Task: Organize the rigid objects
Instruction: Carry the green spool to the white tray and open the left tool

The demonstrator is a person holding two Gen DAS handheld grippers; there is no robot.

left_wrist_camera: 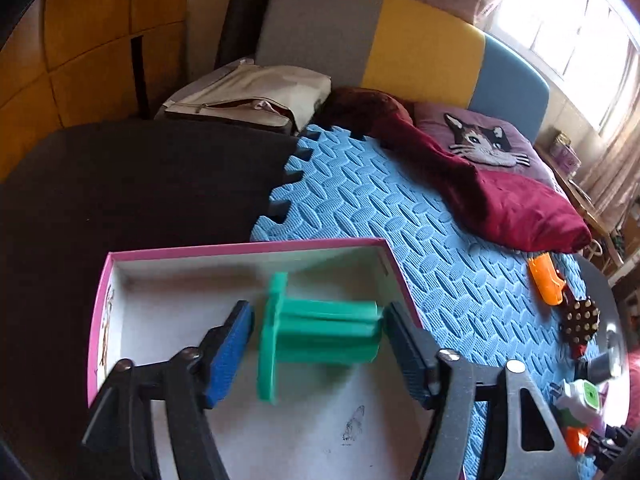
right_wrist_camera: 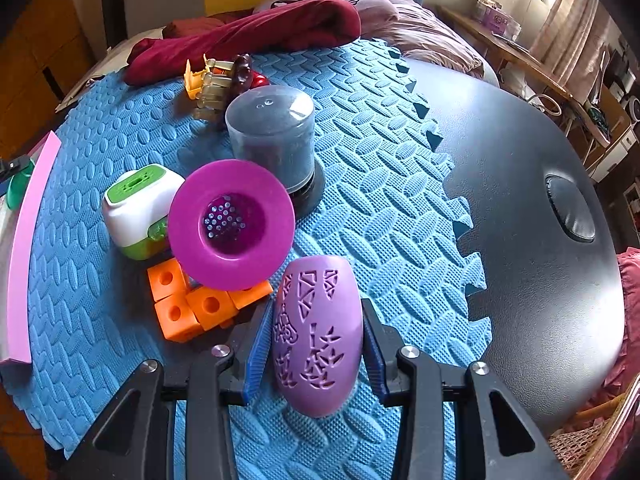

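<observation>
My left gripper (left_wrist_camera: pixel 318 344) is open over a pink-rimmed white box (left_wrist_camera: pixel 240 249). A green spool (left_wrist_camera: pixel 316 334), blurred, lies between its blue pads with a gap on the left side. My right gripper (right_wrist_camera: pixel 316 340) is shut on a purple oval shell with cut-out patterns (right_wrist_camera: pixel 318 332), low over the blue foam mat (right_wrist_camera: pixel 380 200). Ahead of it lie a magenta strainer funnel (right_wrist_camera: pixel 232 224), orange cubes with holes (right_wrist_camera: pixel 188 304), a white and green container (right_wrist_camera: pixel 136 208) and a clear disc case (right_wrist_camera: pixel 272 136).
A maroon blanket (right_wrist_camera: pixel 248 36) and a cat pillow (left_wrist_camera: pixel 480 140) lie at the mat's far side. A yellow holder with small bottles (right_wrist_camera: pixel 208 84) sits behind the disc case. The black table top (right_wrist_camera: pixel 540 220) lies right of the mat. The box's pink edge (right_wrist_camera: pixel 28 248) shows at the left.
</observation>
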